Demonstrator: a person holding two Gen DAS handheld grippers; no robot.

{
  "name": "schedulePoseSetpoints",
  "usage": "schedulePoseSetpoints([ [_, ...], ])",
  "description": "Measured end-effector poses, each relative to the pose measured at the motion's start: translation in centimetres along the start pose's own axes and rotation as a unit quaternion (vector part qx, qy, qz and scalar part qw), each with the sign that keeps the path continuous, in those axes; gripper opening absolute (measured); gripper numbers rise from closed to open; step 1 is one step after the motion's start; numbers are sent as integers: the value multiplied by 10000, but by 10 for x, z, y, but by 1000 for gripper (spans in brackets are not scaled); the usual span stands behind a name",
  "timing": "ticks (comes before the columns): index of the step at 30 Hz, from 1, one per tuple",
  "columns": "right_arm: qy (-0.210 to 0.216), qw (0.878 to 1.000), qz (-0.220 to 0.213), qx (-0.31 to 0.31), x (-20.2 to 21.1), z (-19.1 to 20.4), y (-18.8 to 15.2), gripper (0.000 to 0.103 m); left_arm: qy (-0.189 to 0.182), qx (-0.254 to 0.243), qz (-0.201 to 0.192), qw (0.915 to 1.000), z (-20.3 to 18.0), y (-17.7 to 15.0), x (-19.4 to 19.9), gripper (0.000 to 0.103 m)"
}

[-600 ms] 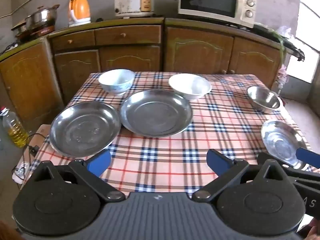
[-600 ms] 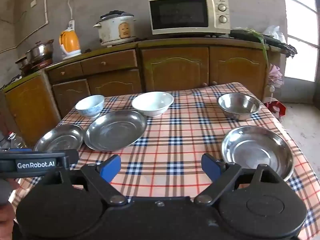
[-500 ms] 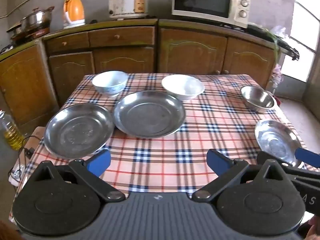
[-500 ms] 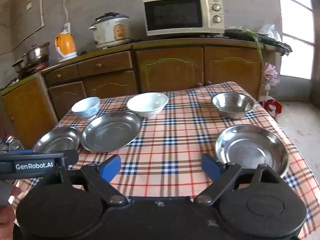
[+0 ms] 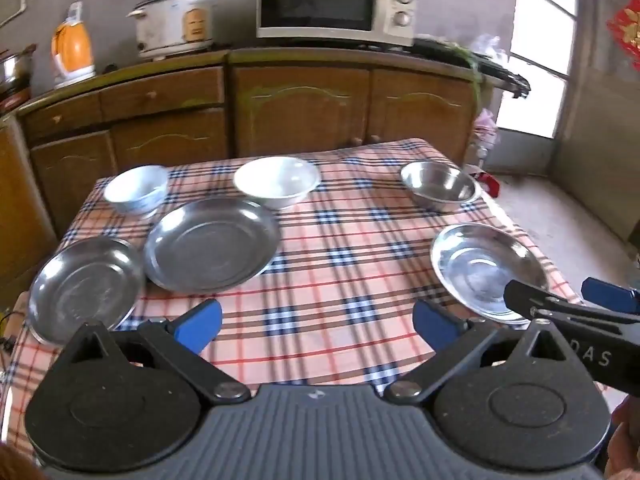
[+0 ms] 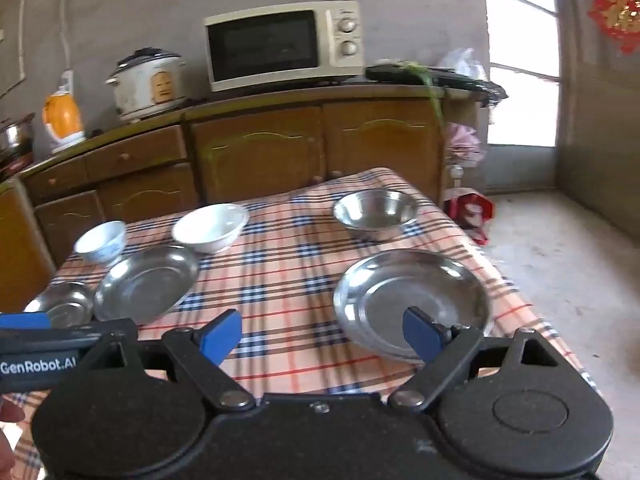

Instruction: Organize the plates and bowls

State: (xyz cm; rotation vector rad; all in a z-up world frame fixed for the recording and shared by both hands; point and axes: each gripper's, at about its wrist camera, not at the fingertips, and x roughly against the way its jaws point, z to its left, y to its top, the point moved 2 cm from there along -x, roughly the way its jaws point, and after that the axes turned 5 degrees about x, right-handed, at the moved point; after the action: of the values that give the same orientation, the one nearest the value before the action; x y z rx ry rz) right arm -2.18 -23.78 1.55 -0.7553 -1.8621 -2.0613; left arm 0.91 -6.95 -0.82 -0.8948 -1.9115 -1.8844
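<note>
Both views swung right since earlier; left tool [image 5: 317, 326] and right tool [image 6: 322, 338] wide, empty, right one's pad over steel plate [image 6: 412, 300] at 3 o'clock on tabletop [image 6: 280, 280].

Both grippers swing toward the right end of the worktop.
The right gripper [image 6: 322, 336] now reaches over the near rim of the steel plate [image 6: 412, 300]; the left gripper [image 5: 318, 324] turns likewise.

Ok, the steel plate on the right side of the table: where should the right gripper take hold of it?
Take the steel plate by its raised near rim, coming in low from the table's front edge. It lies flat with a sloped lip, nothing on it and apart from the steel bowl, so the open right gripper can probably pinch that lip, one finger under and one inside.
</note>
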Motion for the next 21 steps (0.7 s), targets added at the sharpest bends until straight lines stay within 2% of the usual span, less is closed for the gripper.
schedulePoseSetpoints([
  [11, -446, 9988, 31, -215, 7, -28, 1, 102, -325, -202, -44, 9993, -33, 0, -3, 103],
  [21, -351, 9994, -26, -70, 7, -12, 3, 102, -218, -66, -234, 9995, -22, 3, 6, 103],
])
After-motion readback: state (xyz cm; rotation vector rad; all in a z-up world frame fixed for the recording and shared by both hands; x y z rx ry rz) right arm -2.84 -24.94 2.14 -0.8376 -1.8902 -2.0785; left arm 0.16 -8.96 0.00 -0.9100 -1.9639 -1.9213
